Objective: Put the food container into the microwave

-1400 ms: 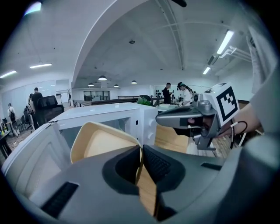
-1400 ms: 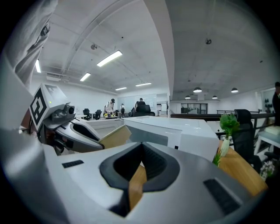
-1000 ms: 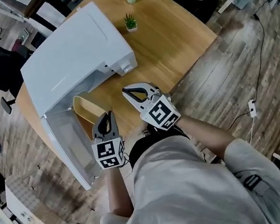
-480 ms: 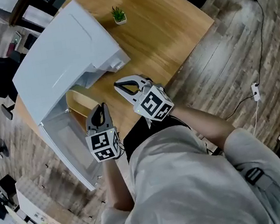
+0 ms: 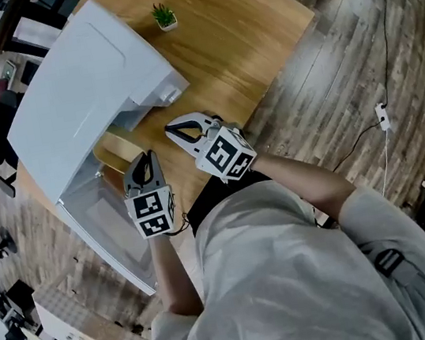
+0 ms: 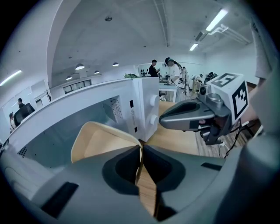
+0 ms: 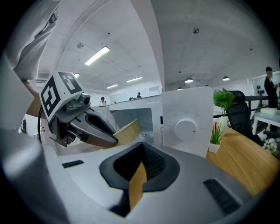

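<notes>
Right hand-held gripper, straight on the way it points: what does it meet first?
Most likely the microwave front, at the edge between its open cavity and the control panel; depth is unclear. The food container sits just left of that line.

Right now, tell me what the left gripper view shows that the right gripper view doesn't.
Only the left gripper view: the left gripper shut on the rim of the food container, its hollow inside towards the camera. Only the right gripper view: the dial on the microwave and a small potted plant. Both: the open microwave, with the container at its opening.
</notes>
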`<move>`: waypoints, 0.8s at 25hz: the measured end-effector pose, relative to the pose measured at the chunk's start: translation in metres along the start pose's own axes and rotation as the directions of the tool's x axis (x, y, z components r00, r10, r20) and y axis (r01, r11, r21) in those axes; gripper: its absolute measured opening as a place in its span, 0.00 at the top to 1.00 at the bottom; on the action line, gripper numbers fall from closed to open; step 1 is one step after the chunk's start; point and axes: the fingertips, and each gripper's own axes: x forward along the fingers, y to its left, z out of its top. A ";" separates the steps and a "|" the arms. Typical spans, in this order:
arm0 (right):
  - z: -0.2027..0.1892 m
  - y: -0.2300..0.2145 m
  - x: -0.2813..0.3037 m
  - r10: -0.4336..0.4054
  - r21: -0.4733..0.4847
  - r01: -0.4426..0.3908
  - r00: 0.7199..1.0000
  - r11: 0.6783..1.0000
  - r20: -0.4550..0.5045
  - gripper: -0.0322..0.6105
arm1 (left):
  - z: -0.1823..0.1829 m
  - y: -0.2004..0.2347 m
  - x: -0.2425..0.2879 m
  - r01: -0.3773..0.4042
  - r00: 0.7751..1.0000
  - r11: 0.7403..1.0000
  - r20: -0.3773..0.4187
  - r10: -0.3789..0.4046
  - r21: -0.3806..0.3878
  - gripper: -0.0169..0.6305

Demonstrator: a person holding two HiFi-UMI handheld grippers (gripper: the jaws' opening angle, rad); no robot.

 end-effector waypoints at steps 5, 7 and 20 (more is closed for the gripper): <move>-0.012 0.000 0.006 -0.019 0.013 0.019 0.999 1.000 -0.027 0.94 | -0.003 0.006 0.014 0.017 1.000 1.000 -0.014 -0.017 0.023 0.92; -0.015 0.001 0.008 -0.022 0.015 0.023 0.999 1.000 -0.035 0.94 | 0.000 0.009 0.016 0.018 1.000 0.999 -0.014 -0.018 0.042 0.92; -0.024 -0.001 0.020 -0.054 0.040 0.057 0.996 0.998 -0.064 0.94 | 0.001 0.024 0.033 0.051 0.998 0.993 -0.026 -0.048 0.102 0.92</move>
